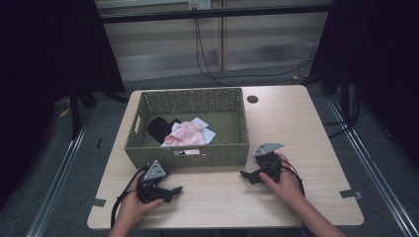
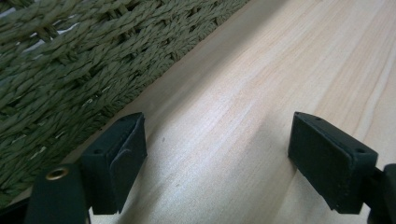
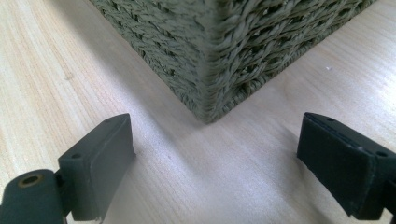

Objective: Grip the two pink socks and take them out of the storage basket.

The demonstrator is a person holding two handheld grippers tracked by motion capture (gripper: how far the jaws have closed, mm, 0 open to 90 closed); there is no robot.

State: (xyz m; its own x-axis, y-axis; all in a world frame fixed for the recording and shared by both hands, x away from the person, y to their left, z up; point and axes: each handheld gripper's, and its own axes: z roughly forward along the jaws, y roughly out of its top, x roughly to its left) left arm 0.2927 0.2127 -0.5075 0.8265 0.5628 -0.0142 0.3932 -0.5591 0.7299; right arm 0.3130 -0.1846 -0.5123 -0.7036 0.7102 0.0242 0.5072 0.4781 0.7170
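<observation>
Dark curtains are closing in the room on both sides, and cables are hanging down the pale wall behind the wooden table (image 1: 296,128) where I am working. Sitting on its far left part is the green woven basket (image 1: 190,157), and inside it the clothes are lying bunched: a pink piece (image 1: 185,134) on top, a black one (image 1: 159,127) to its left and what looks like a pale blue one (image 1: 205,129) peeking out behind, though I am not sure of its colour in this light.

I am holding my left gripper (image 1: 170,190) low over the table just in front of the basket's near wall, jaws spread wide with nothing between them; in the left gripper view that wall (image 2: 70,60) is running close along one side. My right gripper (image 1: 247,175) is hovering off the basket's near right corner (image 3: 212,100), likewise released and empty.

Reaching in, I am risking catching a jaw on the rim or weave and dragging the light basket toward the far edge. Open tabletop is lying to my right and between my hands, so lifting first seems wise.
</observation>
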